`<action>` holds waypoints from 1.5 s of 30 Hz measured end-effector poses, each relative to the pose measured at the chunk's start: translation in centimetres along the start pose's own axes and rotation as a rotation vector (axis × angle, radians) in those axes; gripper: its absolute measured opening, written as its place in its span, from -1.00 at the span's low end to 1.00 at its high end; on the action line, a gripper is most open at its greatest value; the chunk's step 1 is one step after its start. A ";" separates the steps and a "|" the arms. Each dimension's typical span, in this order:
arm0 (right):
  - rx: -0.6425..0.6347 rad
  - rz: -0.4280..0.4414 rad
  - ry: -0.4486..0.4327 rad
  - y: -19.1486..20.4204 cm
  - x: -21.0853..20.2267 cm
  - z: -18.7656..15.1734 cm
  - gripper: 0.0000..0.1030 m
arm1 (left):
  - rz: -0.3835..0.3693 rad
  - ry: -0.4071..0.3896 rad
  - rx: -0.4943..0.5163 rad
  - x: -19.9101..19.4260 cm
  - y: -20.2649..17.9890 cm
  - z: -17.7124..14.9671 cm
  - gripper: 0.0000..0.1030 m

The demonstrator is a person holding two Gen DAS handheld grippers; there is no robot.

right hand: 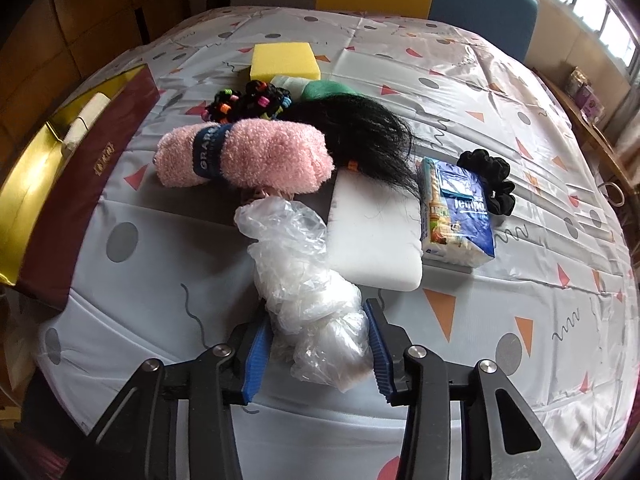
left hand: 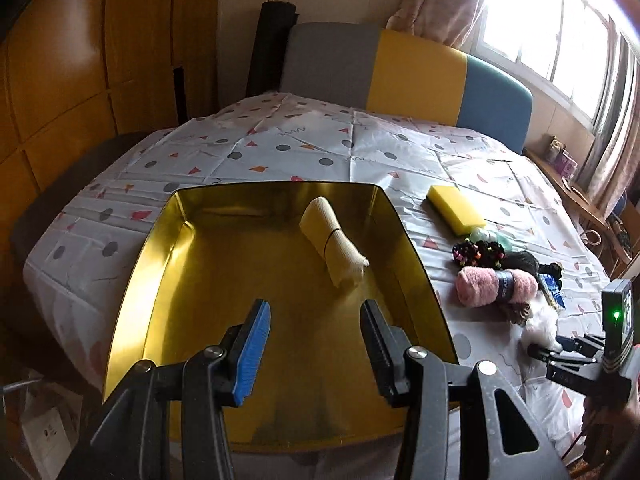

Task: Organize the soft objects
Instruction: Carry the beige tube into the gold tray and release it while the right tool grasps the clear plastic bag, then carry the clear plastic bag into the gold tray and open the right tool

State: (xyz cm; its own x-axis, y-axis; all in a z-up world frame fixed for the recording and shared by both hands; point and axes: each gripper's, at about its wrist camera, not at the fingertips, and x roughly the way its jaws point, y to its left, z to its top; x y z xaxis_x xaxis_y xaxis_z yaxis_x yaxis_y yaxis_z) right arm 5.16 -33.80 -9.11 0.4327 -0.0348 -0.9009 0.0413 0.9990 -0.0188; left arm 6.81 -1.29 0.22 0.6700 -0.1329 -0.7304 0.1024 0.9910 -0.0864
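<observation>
At the lower centre of the right wrist view, a crumpled clear plastic bag (right hand: 316,300) is seen lying on the table (right hand: 500,300), its near end between the blue pads of the right gripper (right hand: 318,350). The fingers are partly closed around it; both pads appear to touch the film, so a light hold is judged to be in place. The bag is judged very light, limp and slippery, so the bunched lower knot is the best place to be pinched rather than the loose upper folds.

In the left wrist view, the left gripper (left hand: 316,344) is held about half open and empty above the gold-lined box (left hand: 160,280), in which a rolled cream cloth (left hand: 334,246) lies at upper centre. The pink fluffy roll (right hand: 244,158) and yellow sponge (right hand: 285,60) wait on the table.
</observation>
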 end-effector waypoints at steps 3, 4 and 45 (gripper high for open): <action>0.020 0.026 -0.022 -0.1 -0.7 -0.1 -0.14 | 0.013 -0.003 -0.008 -0.5 0.4 -0.5 -0.09; 0.028 0.032 -0.025 0.0 -0.9 -0.1 -0.14 | 0.016 -0.002 -0.009 -0.6 0.4 -0.7 -0.09; -0.303 0.239 -0.077 22.7 -1.6 7.3 0.52 | 0.094 0.012 -0.124 -1.2 6.1 -2.1 -0.08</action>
State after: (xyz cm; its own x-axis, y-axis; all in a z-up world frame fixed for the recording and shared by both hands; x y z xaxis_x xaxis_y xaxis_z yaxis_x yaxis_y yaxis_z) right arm 11.93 -11.33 -4.90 0.4644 0.2096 -0.8605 -0.3316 0.9421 0.0506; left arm 5.04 5.00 -0.86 0.6637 -0.0396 -0.7470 -0.0527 0.9936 -0.0995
